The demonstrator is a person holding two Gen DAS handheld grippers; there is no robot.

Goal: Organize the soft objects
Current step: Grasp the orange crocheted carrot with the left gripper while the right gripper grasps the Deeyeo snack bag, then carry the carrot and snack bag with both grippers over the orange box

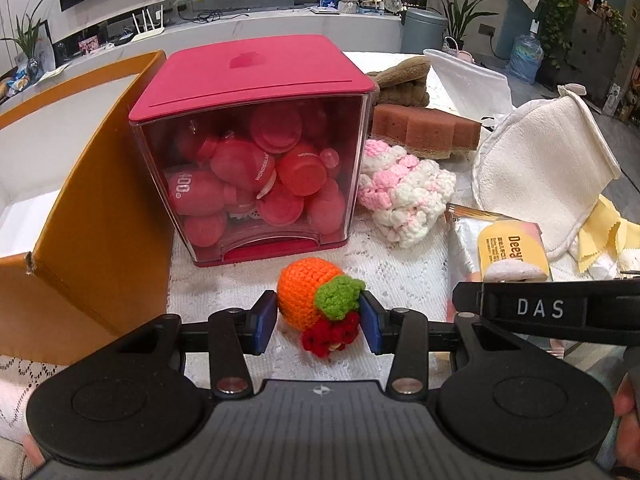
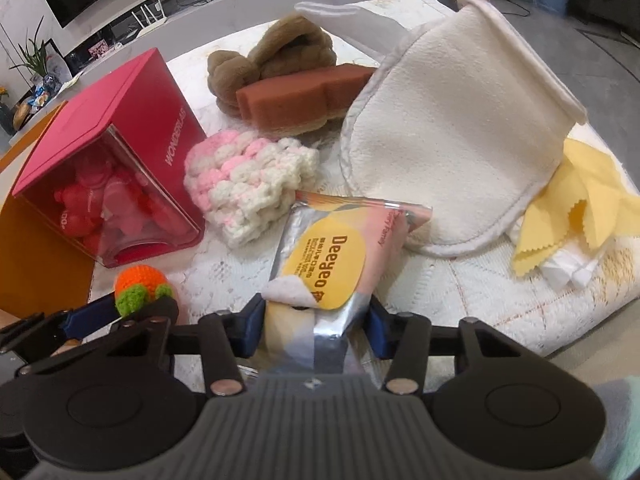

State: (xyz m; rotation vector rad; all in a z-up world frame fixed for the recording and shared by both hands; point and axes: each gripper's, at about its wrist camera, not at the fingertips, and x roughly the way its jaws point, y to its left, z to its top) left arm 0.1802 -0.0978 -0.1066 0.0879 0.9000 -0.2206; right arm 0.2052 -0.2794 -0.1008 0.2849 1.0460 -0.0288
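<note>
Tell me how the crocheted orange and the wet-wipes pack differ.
The crocheted orange is round, knitted yarn, orange with a green leaf; the wet-wipes pack is flat, shiny foil with a yellow label. The orange sits in the left gripper; the pack sits in the right gripper. Both are squeezable and lie on the white lace cloth.

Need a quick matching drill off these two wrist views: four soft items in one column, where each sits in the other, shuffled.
Items:
1. orange crocheted fruit with green leaf
2. silver and pink wet-wipe pack with yellow label
3. brown rectangular sponge
4. pale yellow cloth with zigzag edge

Places:
A. leaning on the brown plush bundle
B. between the left gripper's blue pads
C. beside the white quilted mitt, near the table edge
D. between the right gripper's blue pads

Pairs: 1-B, 2-D, 3-A, 4-C
</note>
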